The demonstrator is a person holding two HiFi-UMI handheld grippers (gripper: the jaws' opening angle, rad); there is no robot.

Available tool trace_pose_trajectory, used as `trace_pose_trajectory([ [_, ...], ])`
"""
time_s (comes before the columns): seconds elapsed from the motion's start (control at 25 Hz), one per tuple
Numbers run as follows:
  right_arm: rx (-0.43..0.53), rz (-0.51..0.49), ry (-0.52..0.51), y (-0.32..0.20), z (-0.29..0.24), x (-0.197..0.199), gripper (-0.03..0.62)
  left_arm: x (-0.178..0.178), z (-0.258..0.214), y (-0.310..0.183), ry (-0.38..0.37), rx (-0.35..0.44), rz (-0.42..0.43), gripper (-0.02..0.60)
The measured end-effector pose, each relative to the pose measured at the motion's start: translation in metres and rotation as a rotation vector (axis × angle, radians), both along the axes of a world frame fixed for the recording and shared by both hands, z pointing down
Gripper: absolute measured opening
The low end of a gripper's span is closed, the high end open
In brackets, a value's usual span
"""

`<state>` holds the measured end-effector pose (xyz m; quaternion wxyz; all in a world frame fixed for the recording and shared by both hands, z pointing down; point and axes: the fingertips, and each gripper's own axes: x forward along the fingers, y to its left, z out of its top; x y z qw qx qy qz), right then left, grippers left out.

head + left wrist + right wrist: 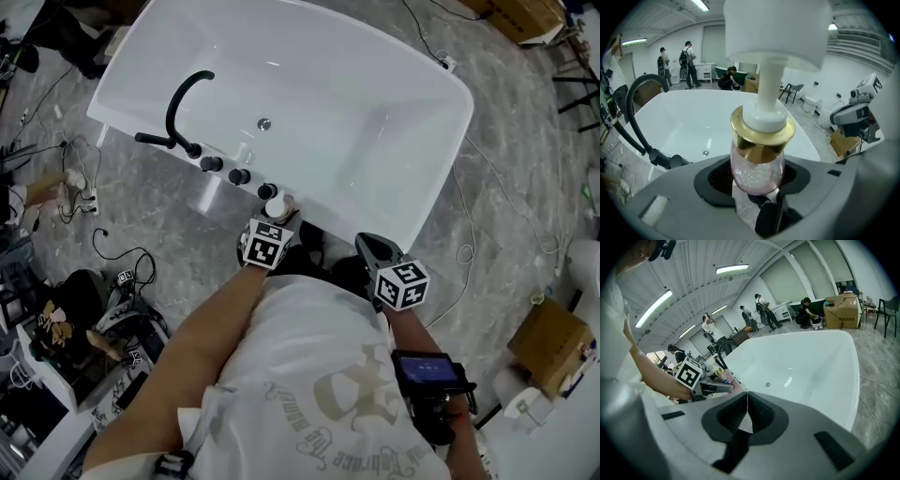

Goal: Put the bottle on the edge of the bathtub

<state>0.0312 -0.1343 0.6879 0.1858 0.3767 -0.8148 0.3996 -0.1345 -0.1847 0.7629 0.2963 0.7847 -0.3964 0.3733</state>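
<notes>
My left tongs (757, 183) are spread wide and clamped on the belly of the bottle (757, 161). It stands upright between the pads, its long axis running up out of the grip to the pump head. It hangs at the near rim of the bathtub (328, 122), just right of the last black knob (267, 190). I judge the ledge is right beneath it, but I cannot tell whether the base touches. My right tongs (746, 409), further right, are closed on nothing. The bottle is pink glass with a gold collar and a white pump.
</notes>
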Motion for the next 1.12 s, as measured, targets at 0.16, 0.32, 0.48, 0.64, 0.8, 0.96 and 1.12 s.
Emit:
trace_pose_trajectory([
  [0.16, -0.005, 0.011, 0.002, -0.001, 0.000, 0.003, 0.006, 0.004, 0.005, -0.006, -0.022, 0.004, 0.021, 0.225],
  [0.32, -0.010, 0.022, 0.005, -0.001, 0.001, 0.007, 0.006, 0.009, 0.013, -0.010, -0.043, 0.012, 0.051, 0.224],
  [0.48, -0.020, 0.027, 0.010, 0.002, 0.003, 0.010, 0.006, 0.009, 0.020, -0.009, -0.067, 0.012, 0.062, 0.224],
  [0.64, -0.024, 0.025, 0.012, 0.004, 0.005, 0.010, 0.006, 0.006, 0.027, -0.007, -0.088, 0.014, 0.051, 0.224],
  [0.8, -0.031, 0.023, 0.014, 0.007, 0.007, 0.012, 0.006, 0.005, 0.029, -0.005, -0.083, 0.019, 0.043, 0.225],
  [0.96, -0.036, 0.025, 0.013, 0.007, 0.007, 0.011, 0.006, 0.006, 0.028, -0.006, -0.078, 0.024, 0.039, 0.225],
  [1.12, -0.033, 0.021, 0.011, 0.007, 0.007, 0.010, 0.006, 0.008, 0.029, -0.007, -0.079, 0.034, 0.033, 0.224],
])
